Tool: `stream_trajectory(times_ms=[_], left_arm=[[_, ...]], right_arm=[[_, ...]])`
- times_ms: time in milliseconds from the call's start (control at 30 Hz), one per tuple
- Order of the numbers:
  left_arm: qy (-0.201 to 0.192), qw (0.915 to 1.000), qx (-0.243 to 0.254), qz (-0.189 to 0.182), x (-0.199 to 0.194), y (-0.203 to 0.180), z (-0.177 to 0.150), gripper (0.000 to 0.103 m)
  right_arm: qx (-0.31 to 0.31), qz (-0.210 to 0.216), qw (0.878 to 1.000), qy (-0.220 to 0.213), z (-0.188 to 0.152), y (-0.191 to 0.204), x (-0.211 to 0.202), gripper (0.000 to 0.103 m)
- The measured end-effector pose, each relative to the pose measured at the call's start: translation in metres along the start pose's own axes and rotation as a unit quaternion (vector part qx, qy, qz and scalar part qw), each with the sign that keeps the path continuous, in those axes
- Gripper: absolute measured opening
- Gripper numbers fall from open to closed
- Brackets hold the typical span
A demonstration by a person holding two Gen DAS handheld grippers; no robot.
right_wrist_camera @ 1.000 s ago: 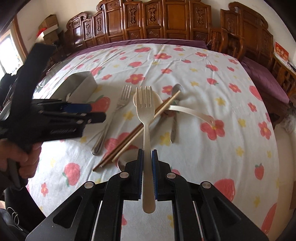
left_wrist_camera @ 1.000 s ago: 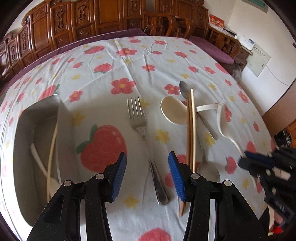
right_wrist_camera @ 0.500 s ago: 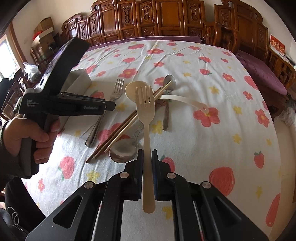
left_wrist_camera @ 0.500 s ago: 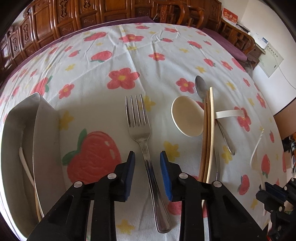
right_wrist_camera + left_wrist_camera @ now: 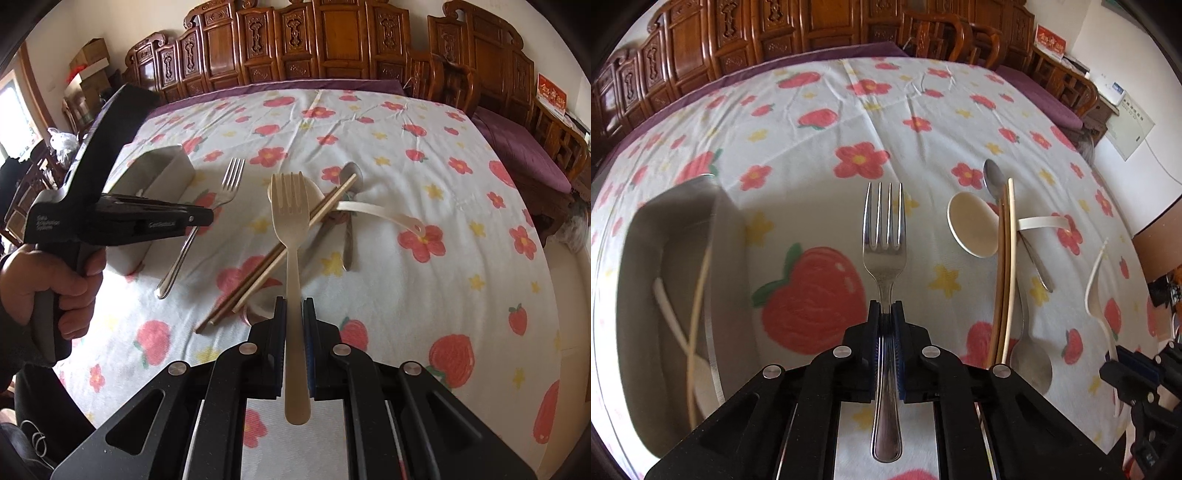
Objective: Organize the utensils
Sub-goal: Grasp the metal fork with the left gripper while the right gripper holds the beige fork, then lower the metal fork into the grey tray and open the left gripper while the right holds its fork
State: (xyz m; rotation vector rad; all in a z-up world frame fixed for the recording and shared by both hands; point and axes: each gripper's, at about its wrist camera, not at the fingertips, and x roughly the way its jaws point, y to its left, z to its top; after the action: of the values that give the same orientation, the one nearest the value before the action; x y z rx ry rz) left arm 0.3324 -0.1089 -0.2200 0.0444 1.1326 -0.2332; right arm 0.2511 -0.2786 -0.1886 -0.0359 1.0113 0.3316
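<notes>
A metal fork [image 5: 884, 236] lies on the flowered cloth, tines pointing away from me. My left gripper [image 5: 885, 308] is closing its jaws, and the blue pads press on the fork's neck. In the right wrist view that fork [image 5: 225, 188] still touches the cloth under the left gripper [image 5: 199, 218], which a hand holds. My right gripper [image 5: 294, 304] is shut on a cream plastic fork [image 5: 290, 218], held above the table with its tines forward. A metal tray [image 5: 720, 236] at the left holds cream utensils [image 5: 698, 295].
A pair of chopsticks [image 5: 1006, 258] lies across a cream spoon [image 5: 973, 225], a small metal spoon [image 5: 991, 173] and a large metal spoon [image 5: 1030, 363] to the right of the fork. Carved wooden chairs ring the table's far side.
The left gripper came down over the metal fork's handle and its jaws went from wide apart to pressed on it. The right gripper kept still with the cream fork.
</notes>
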Motion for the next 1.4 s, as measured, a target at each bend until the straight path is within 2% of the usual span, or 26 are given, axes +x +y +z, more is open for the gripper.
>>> stream_trajectory(times_ms=[367,700,1100,1400], left_arm=[[-0.046,0.9989,0.002,0.001,-0.058,0.019,-0.009,0.006],[-0.075,0.9972,0.002,0.004,-0.095,0.039,-0.017,0.006],[-0.089,0.9959,-0.01,0.016,-0.113,0.075,-0.022,0.006],[-0.081,0.9956,-0.036,0.032,-0.103,0.119,-0.022,0.006]], right_arm=[[-0.002,0.005,1.0,-0.026,0.015,0.028,-0.018,0.011],[-0.003,0.016,0.999,-0.044,0.029,0.054,-0.028,0.011],[-0.01,0.031,0.998,-0.059,0.049,0.082,-0.03,0.011],[-0.023,0.039,0.997,-0.055,0.059,0.104,-0.02,0.011]])
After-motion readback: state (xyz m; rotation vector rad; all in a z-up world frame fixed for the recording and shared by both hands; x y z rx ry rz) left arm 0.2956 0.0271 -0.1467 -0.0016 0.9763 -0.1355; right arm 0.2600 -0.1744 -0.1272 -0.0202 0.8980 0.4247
